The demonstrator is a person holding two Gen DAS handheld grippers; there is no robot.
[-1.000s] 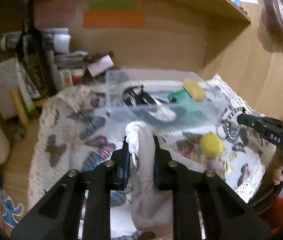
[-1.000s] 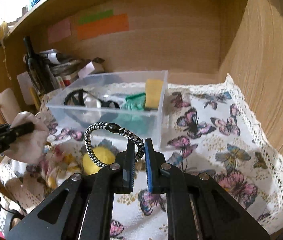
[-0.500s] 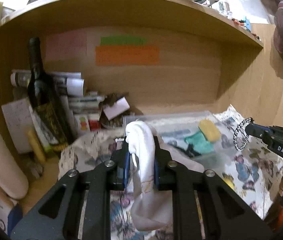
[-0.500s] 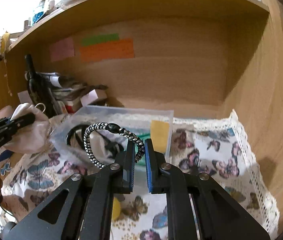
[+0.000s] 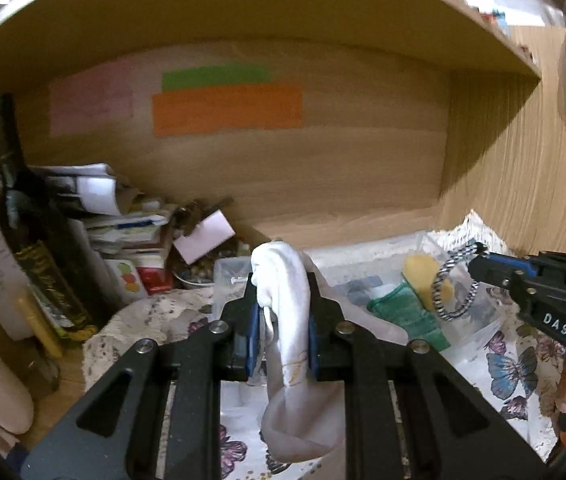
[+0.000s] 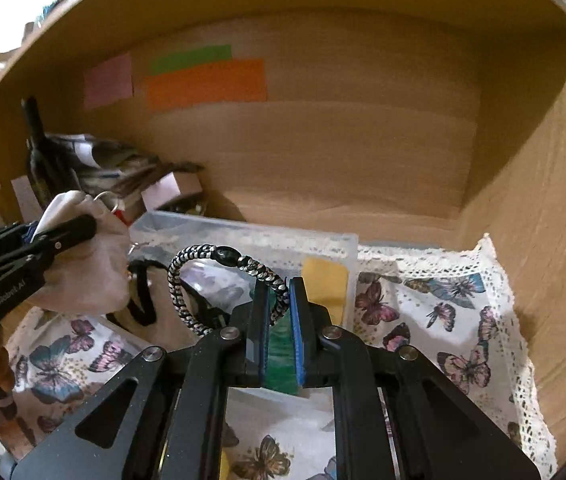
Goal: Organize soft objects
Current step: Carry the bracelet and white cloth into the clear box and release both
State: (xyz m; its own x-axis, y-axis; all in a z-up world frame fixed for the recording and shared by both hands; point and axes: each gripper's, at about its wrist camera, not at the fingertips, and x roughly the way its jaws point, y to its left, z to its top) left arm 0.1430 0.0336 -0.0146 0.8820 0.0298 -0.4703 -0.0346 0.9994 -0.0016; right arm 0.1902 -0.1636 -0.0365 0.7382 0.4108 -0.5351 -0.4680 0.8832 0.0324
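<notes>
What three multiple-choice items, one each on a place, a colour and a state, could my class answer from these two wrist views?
1. Where does the yellow sponge sit?
A. inside the clear plastic bin
B. on the wooden shelf above
C. beside the dark bottle

2. What colour is the widest paper strip on the back panel?
A. blue
B. orange
C. white

3. What is the right hand-held gripper doing?
A. open over the cloth
B. shut on nothing
C. shut on the braided bracelet

Answers: 1 A, the sponge stands against the bin's wall; 2 B, orange lies under the narrower green strip; 3 C, the braid is pinched between its pads.
</notes>
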